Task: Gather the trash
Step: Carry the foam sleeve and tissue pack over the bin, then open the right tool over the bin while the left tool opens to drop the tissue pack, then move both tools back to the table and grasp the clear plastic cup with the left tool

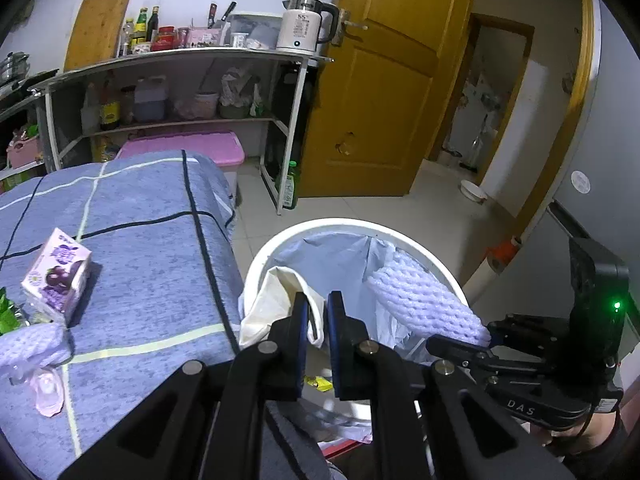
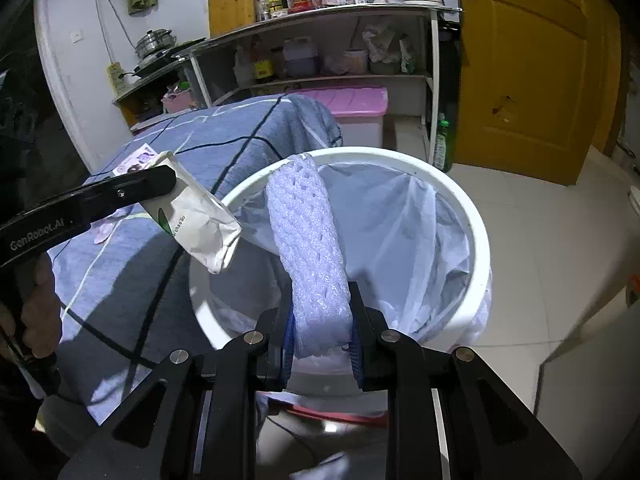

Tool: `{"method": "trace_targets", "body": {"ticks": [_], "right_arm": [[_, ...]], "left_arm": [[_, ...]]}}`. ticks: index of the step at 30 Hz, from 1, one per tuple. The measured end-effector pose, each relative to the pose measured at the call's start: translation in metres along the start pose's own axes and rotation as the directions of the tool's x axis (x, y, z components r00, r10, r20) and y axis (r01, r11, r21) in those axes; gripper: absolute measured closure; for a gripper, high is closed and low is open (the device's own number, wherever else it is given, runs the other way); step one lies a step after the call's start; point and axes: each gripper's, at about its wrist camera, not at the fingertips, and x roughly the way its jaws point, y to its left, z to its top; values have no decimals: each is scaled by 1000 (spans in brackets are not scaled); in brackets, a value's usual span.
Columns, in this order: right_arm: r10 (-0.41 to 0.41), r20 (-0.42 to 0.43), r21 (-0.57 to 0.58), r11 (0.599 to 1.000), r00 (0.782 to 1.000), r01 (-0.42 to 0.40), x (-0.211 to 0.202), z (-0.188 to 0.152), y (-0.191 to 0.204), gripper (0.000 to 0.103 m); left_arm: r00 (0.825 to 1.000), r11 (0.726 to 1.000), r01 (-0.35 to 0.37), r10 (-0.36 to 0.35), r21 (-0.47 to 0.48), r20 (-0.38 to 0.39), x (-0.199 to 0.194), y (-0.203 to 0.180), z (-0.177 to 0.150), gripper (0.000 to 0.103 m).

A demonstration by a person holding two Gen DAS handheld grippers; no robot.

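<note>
My left gripper is shut on a crumpled white paper packet and holds it over the near-left rim of the white trash bin; the packet also shows in the right wrist view. My right gripper is shut on a lilac foam fruit net and holds it above the bin's opening; the net also shows in the left wrist view. The bin is lined with a pale bag. On the blue checked cloth lie a purple carton, another foam net and a pink wrapper.
A metal shelf rack with bottles and a kettle stands behind. A pink lidded box sits under it. A green bottle stands by the yellow door. A yellow scrap lies in the bin.
</note>
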Motion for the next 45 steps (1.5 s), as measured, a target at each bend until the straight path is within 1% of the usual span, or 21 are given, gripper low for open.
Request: {"method": "trace_targets", "body": {"ticks": [8, 13, 17, 20, 21, 23, 24, 25, 27, 36, 41, 45], "right_arm": [[-25, -15, 8, 1000, 1000, 25, 5, 1, -6, 78], [-40, -18, 11, 999, 999, 40, 6, 0, -9, 75], [-44, -14, 12, 999, 999, 44, 6, 0, -10, 70], [-46, -8, 15, 999, 999, 46, 6, 0, -10, 69], [-46, -5, 15, 999, 999, 46, 6, 0, -11, 69], [-46, 0, 13, 999, 999, 46, 5, 0, -11, 69], [-46, 3, 12, 999, 999, 46, 4, 0, -10, 67], [-46, 5, 13, 999, 999, 46, 4, 0, -10, 66], [-44, 9, 14, 999, 999, 44, 2, -1, -9, 64], [-28, 33, 5, 1000, 999, 27, -9, -1, -1, 63], [0, 48, 0, 1000, 999, 0, -18, -2, 9, 63], [38, 57, -19, 999, 998, -37, -23, -4, 23, 63]], "left_arm": [[1000, 1000, 13, -12, 11, -27, 12, -5, 0, 92], [999, 1000, 17, -16, 5, -35, 15, -5, -1, 88], [999, 1000, 16, -16, 7, -38, 15, -5, -1, 86], [999, 1000, 17, -17, 7, -36, 14, -6, -2, 84], [999, 1000, 17, -17, 7, -34, 13, -6, -2, 83], [999, 1000, 17, -17, 5, -32, 12, -6, -3, 74], [999, 1000, 19, -19, 1, -28, 11, -5, -3, 67], [999, 1000, 20, -20, -1, -25, 10, -4, -4, 66], [1000, 1000, 20, -20, -5, -21, 7, -4, -5, 66], [1000, 1000, -3, 3, -25, 0, -13, 5, -14, 66], [999, 999, -32, 32, -44, 12, -30, 14, -24, 66], [998, 996, -57, 59, -64, 19, -44, 24, -32, 66]]}}
